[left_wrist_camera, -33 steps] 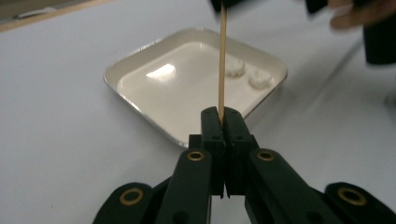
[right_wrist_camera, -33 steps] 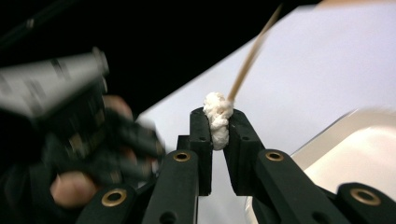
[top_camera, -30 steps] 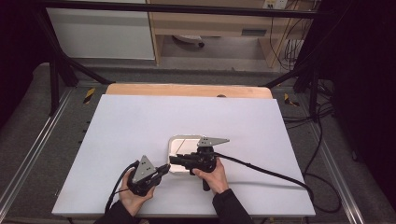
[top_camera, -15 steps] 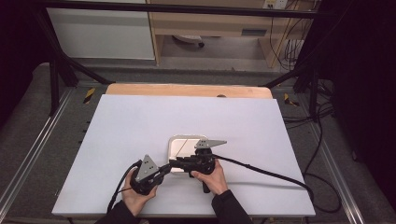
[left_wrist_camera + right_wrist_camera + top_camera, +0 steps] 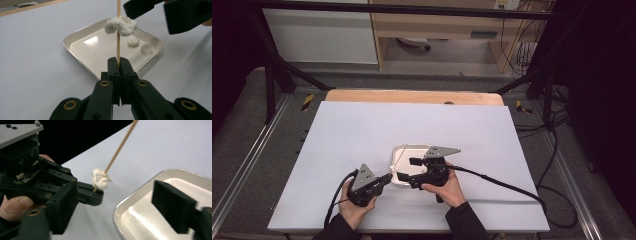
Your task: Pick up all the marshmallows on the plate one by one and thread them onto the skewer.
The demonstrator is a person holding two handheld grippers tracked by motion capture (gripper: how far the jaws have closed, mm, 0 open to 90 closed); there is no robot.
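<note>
On the big white table (image 5: 362,130), near your edge, sits a white tray (image 5: 404,150) with round corners. Your two hands come in from the bottom, one gripper in each.

Your right gripper (image 5: 413,172) hangs over the near side of the tray. Its jaws have just been opening and now stand wide apart, with nothing between them.

Your left gripper (image 5: 388,176) is just left of the tray, and its tip is at the tray's near left corner. Its jaws are closed tight on a thin wooden stick (image 5: 118,30). You hold the stick by its low end, and it points up over the tray.

One white fluffy ball (image 5: 121,25) is stuck on the stick, up above your jaws. Two smaller fluffy bits (image 5: 140,45) lie in the tray, close to each other.
</note>
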